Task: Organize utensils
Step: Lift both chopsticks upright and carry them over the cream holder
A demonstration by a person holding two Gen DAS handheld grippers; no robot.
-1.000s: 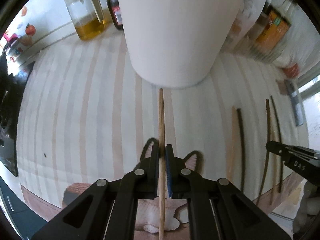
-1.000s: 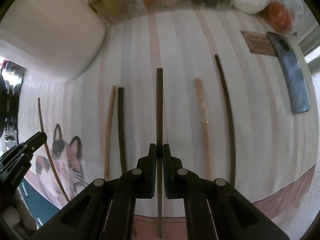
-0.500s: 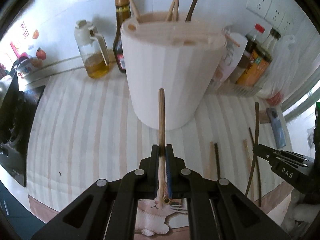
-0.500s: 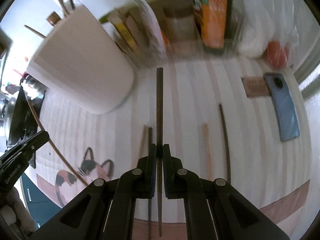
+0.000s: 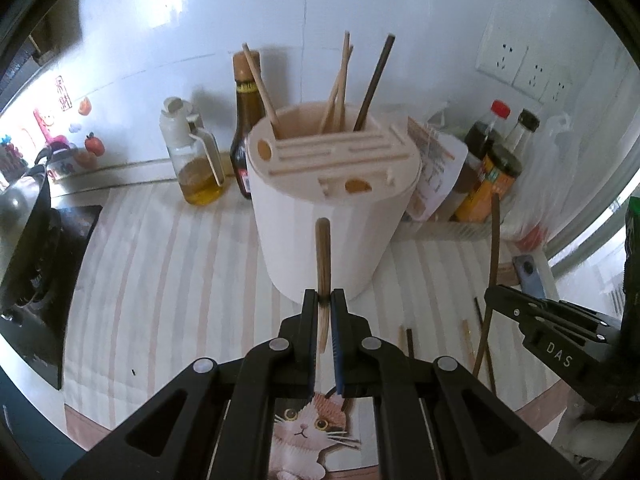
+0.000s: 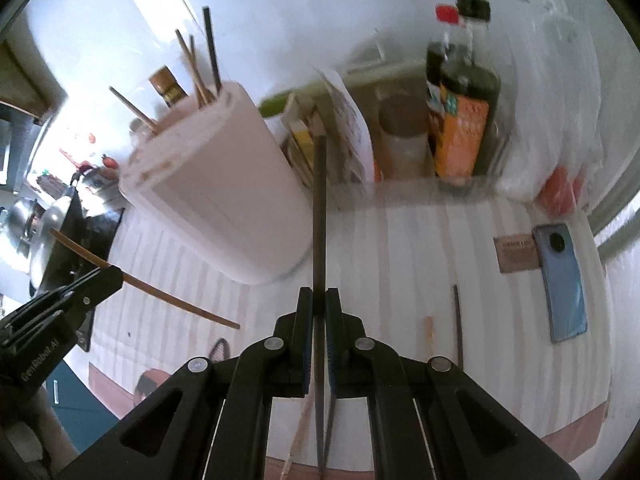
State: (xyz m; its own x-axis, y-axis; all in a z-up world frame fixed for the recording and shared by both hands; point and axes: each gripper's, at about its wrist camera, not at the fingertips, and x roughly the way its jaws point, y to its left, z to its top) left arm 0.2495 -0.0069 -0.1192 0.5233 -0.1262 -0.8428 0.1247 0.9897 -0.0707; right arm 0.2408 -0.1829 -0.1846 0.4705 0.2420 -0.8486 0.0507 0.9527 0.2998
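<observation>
1. Left gripper (image 5: 325, 298): jaws closed on a light chopstick (image 5: 322, 248), clamped near its middle. The stick runs forward along the fingers, and its far tip lies in front of the holder wall in the left wrist view.
2. Right gripper (image 6: 319, 300): jaws closed on a dark chopstick (image 6: 319, 200). The stick runs straight forward between the fingers, and its far tip points toward the items at the wall.
3. Cross view: in the right wrist view the left gripper appears at the lower left with its light chopstick slanting across the mat. In the left wrist view the right gripper appears at the right edge with its dark chopstick rising nearly upright.
4. Holder (image 5: 332, 216): white cylinder standing upright on the striped mat (image 5: 168, 280). Its lid carries slots and an open compartment at the back.
5. Holder contents: several light chopsticks and one dark chopstick lean in the back compartment.
6. Loose chopsticks (image 6: 457, 320): a dark one and a light one lie side by side, apart, on the mat to the right of the right gripper. Two more lie below the holder in the left wrist view.
7. Surroundings: an oil jug (image 5: 198, 160) and a dark bottle (image 5: 245, 120) stand behind the holder on the left. A phone (image 6: 562, 280) lies at the right end of the mat.
</observation>
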